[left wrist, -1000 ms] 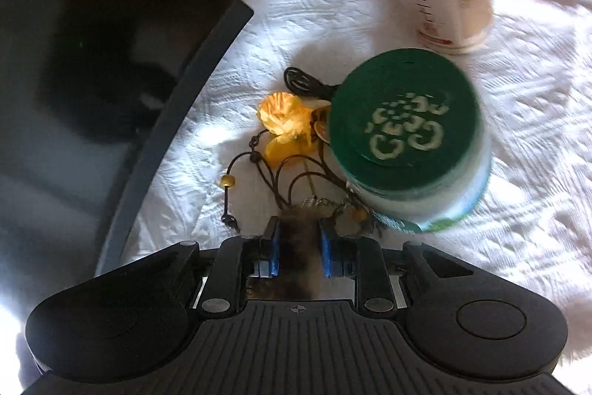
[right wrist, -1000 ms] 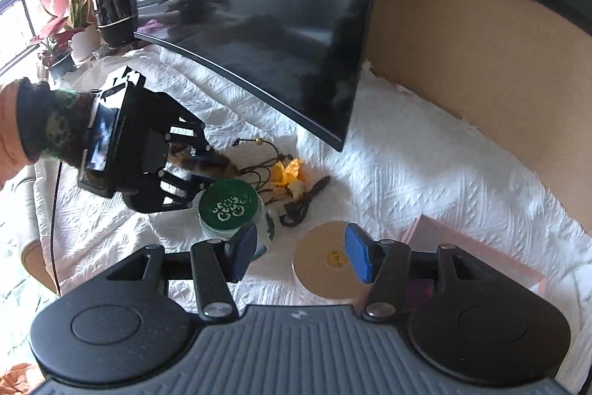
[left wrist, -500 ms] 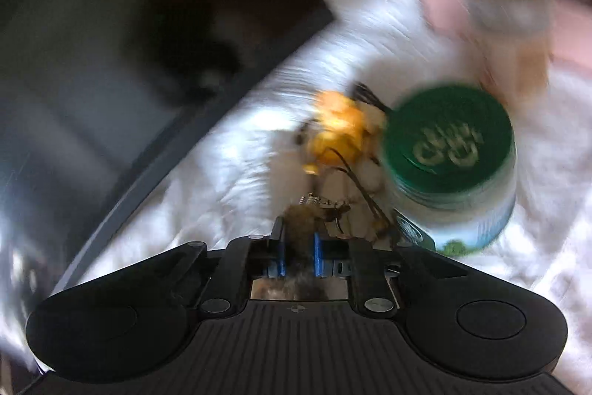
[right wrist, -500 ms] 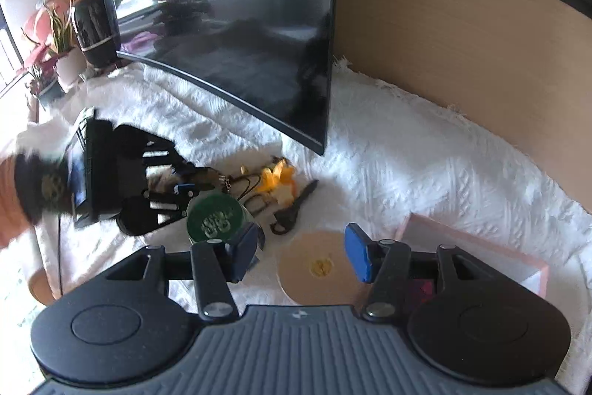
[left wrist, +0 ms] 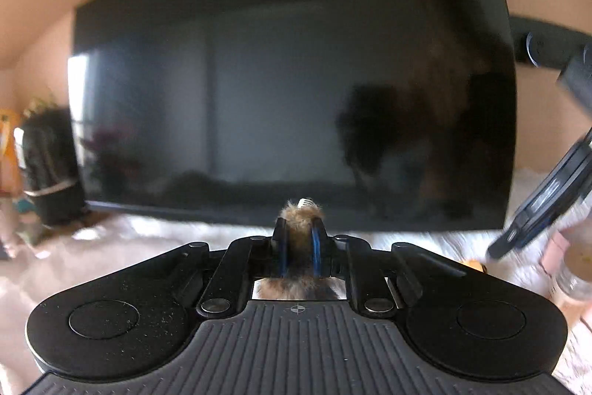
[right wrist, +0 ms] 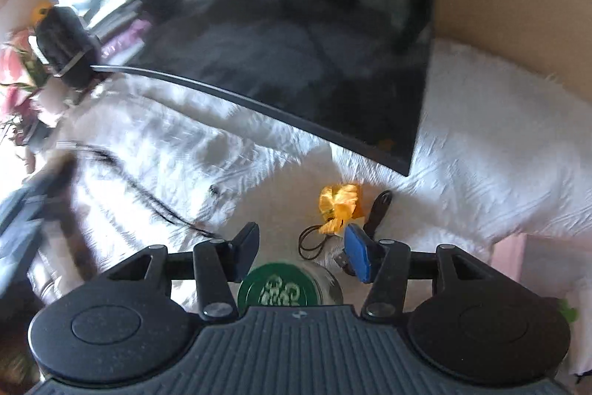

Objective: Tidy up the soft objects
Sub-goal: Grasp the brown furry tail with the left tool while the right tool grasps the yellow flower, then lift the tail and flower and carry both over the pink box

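White textured cloth below a dark television screen is seen; a furry brown charm is pinched in the left gripper, while the right gripper is spread empty above the green-lidded jar, a yellow ribbon flower seemingly unsorted.

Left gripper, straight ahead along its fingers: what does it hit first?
Probably the large dark curved TV screen, near its bottom edge. The left gripper, shut on a brown furry tuft, points right at it, with nothing visible between; depth is unclear in this blurred fisheye view.
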